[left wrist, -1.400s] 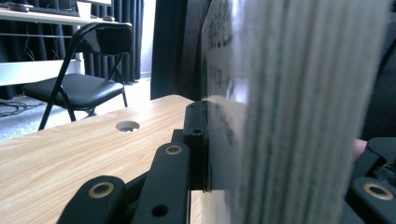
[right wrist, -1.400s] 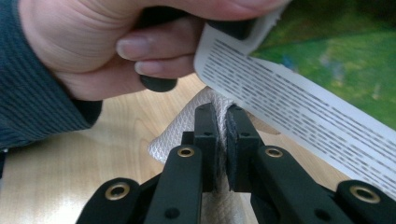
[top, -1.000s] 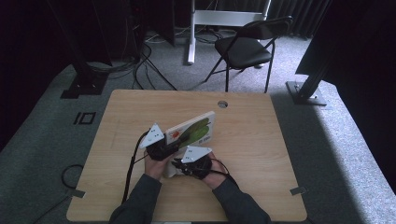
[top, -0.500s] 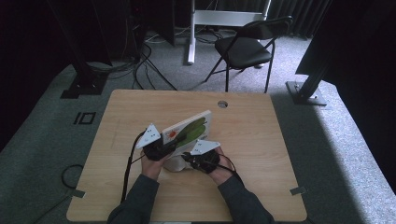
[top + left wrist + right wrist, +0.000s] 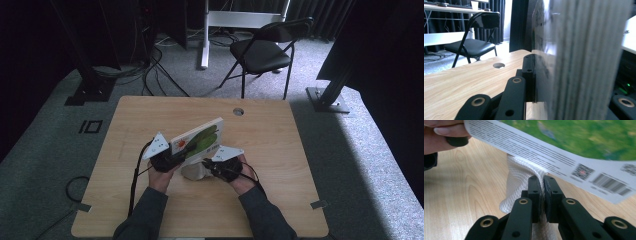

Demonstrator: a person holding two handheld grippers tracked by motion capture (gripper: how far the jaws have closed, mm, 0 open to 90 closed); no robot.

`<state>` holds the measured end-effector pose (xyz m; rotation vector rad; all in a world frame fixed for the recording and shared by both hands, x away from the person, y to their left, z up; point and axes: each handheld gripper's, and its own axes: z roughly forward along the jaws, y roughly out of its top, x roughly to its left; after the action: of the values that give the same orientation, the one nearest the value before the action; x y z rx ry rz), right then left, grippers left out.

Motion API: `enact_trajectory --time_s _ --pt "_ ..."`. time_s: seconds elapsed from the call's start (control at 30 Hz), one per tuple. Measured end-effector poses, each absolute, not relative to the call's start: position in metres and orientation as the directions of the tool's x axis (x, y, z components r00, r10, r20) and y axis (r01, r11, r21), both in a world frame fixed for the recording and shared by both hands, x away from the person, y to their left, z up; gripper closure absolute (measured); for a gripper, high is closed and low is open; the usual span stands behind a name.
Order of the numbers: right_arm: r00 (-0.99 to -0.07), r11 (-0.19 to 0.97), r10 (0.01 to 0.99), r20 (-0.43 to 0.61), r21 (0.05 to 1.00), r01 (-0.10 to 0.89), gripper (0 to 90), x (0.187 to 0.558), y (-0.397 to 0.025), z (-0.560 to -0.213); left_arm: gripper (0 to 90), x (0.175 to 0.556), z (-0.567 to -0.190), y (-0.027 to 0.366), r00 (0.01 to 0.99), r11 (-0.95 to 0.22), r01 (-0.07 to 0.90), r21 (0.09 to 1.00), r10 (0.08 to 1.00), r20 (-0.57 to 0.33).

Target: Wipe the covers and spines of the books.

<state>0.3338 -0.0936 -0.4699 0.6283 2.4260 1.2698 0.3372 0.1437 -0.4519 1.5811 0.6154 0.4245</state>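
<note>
While the book (image 5: 197, 138) stood lifted on edge above the near middle of the wooden table (image 5: 280, 150), a white mesh sleeve (image 5: 517, 182) hung beneath it, not yet drawn over the book, by my judgement. The book was thick, its cover glossy green with printed text and barcodes. The left gripper (image 5: 162, 160) clamped the book's edge; the right gripper (image 5: 542, 186) pinched the soft netting. A black folding chair (image 5: 265, 50) stood beyond.

Light wooden table (image 5: 150, 210) with round hole (image 5: 238, 111) near far edge. Grey carpet floor (image 5: 360, 165). Black folding chair (image 5: 267, 50) beyond table. White desk frame (image 5: 235, 20) behind chair. Dark curtains (image 5: 45, 45) left, black stand base (image 5: 327, 100) right. Cables (image 5: 150, 70) on floor, far left.
</note>
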Motion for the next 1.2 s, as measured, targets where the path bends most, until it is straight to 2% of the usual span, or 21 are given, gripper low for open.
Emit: enact_trajectory --time_s 1.2 --pt "-0.782 0.429 0.620 -0.066 0.863 0.267 84.5 0.344 -0.136 -0.454 78.0 0.332 -0.450 0.170 0.743 -0.037 0.121 0.992 0.666 -0.066"
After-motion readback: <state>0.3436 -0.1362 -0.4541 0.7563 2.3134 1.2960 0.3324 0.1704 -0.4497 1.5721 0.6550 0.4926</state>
